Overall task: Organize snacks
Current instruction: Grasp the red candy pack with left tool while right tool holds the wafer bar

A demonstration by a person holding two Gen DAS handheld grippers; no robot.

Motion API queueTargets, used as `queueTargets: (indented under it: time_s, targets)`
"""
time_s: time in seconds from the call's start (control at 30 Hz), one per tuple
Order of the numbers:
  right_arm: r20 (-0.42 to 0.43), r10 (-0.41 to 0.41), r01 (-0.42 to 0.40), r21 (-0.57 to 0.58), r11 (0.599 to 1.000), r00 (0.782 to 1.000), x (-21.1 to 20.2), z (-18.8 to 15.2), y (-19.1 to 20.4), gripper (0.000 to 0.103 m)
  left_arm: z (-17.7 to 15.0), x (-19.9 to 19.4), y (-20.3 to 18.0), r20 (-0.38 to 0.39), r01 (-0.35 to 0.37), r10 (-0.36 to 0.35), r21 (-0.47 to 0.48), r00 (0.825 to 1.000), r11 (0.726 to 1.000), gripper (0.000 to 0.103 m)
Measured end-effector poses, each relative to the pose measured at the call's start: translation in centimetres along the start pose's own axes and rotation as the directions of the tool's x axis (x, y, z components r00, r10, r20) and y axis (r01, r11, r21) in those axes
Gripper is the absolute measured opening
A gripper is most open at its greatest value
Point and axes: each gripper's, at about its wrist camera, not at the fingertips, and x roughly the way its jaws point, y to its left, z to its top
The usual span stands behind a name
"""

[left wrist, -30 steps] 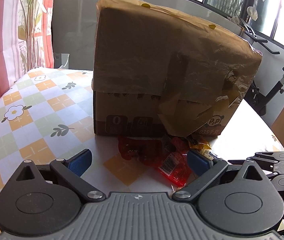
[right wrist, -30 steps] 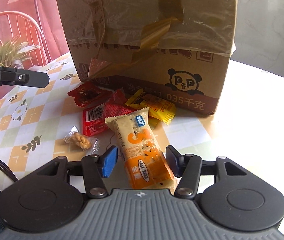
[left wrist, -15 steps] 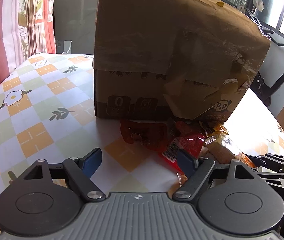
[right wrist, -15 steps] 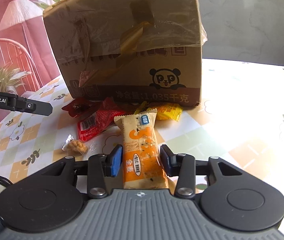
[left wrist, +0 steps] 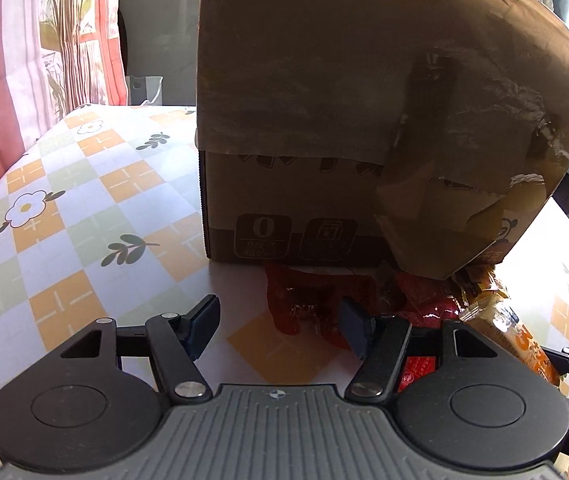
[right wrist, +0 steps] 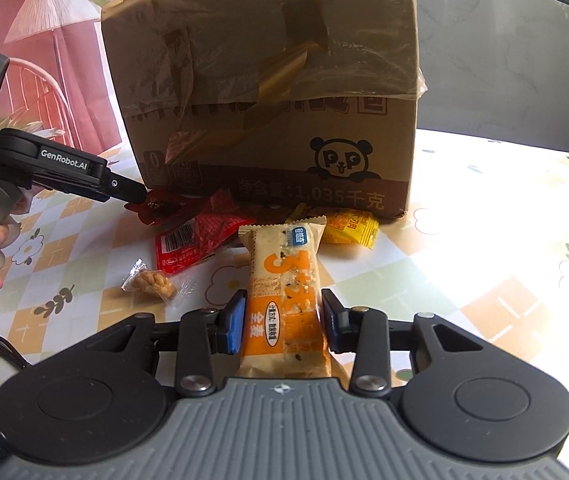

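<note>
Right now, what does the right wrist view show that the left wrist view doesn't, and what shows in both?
Only the right wrist view: the small clear-wrapped brown biscuit, the yellow square sachet, and the black panda logo in full on the box.

Only the left wrist view: the red and white striped curtain.

Both: the brown taped cardboard box, the red plastic snack packets, the long orange and cream snack bar between the right tongs, and the flower-checked tablecloth.

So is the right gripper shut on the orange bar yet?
Yes: right gripper is shut on the orange snack bar, both pads against its sides.
</note>
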Motion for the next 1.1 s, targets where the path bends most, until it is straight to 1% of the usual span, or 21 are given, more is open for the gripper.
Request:
queueTargets:
  time_s: [0.1,0.17,0.2,0.23,0.37,0.53,0.6,0.67,0.7,0.73,0.8,0.87,0.9,0.97,1.1]
  targets:
    - [0.002,0.005,-0.005,0.006,1.0,1.0,0.0,0.0,-0.1,0.04,0.2,0.7,-0.2,-0.007,0.017,-0.017,-0.003,1.0,1.0,0.067]
    - [0.002,0.009,-0.009,0.009,1.0,1.0,0.1,0.0,-0.2,0.04,0.3,1.3,-0.6,-0.013,0.011,-0.011,0.016,1.0,1.0,0.063]
    - [0.003,0.009,-0.009,0.011,1.0,1.0,0.1,0.0,-0.2,0.04,0.3,1.6,-0.7,-0.017,0.005,-0.004,0.027,1.0,1.0,0.058]
    - [0.003,0.009,-0.009,0.011,1.0,1.0,0.1,0.0,-0.2,0.04,0.3,1.9,-0.8,-0.023,-0.005,0.006,0.034,1.0,0.999,0.057]
    - [0.005,0.01,-0.01,0.014,1.0,1.0,0.0,-0.1,-0.2,0.04,0.1,2.7,-1.0,-0.035,-0.018,0.02,0.033,0.999,0.999,0.056]
    - [0.005,0.012,-0.012,0.02,1.0,1.0,0.0,-0.1,-0.2,0.04,0.0,3.1,-1.7,-0.006,-0.042,0.043,0.048,0.999,0.998,0.056]
    - [0.006,0.012,-0.012,0.022,1.0,1.0,0.0,-0.1,-0.2,0.04,-0.3,3.2,-2.2,0.004,-0.061,0.061,0.076,0.998,0.995,0.055]
    - [0.006,0.011,-0.011,0.022,1.0,1.0,-0.1,-0.1,-0.2,0.04,-0.6,3.0,-2.6,0.014,-0.056,0.055,0.097,0.998,0.994,0.044]
    - [0.006,0.012,-0.012,0.023,1.0,1.0,-0.1,-0.1,-0.2,0.04,-0.7,2.7,-2.7,0.012,-0.045,0.044,0.097,0.999,0.994,0.031]
    - [0.006,0.013,-0.013,0.024,1.0,1.0,-0.1,-0.1,-0.2,0.04,-0.9,2.3,-2.9,0.008,-0.035,0.035,0.098,0.999,0.995,0.027]
    - [0.007,0.014,-0.015,0.028,1.0,1.0,-0.1,0.0,-0.2,0.04,-1.6,1.6,-3.3,0.007,-0.01,0.01,0.106,1.0,0.994,0.024]
    - [0.008,0.017,-0.017,0.032,0.999,1.0,-0.1,0.0,-0.3,0.04,-2.3,1.0,-3.5,0.016,0.0,-0.002,0.117,1.0,0.993,0.023]
    - [0.008,0.018,-0.018,0.034,0.999,1.0,-0.1,0.0,-0.3,0.04,-2.5,0.6,-3.5,0.021,0.003,-0.006,0.119,1.0,0.993,0.018]
    - [0.008,0.017,-0.017,0.033,0.999,1.0,-0.1,0.0,-0.3,0.04,-2.9,-0.2,-3.3,0.033,0.007,-0.011,0.114,0.999,0.993,0.018]
    - [0.008,0.017,-0.018,0.034,0.999,1.0,-0.1,0.0,-0.2,0.04,-3.1,-1.5,-2.9,0.049,0.038,-0.044,0.113,0.998,0.993,0.018]
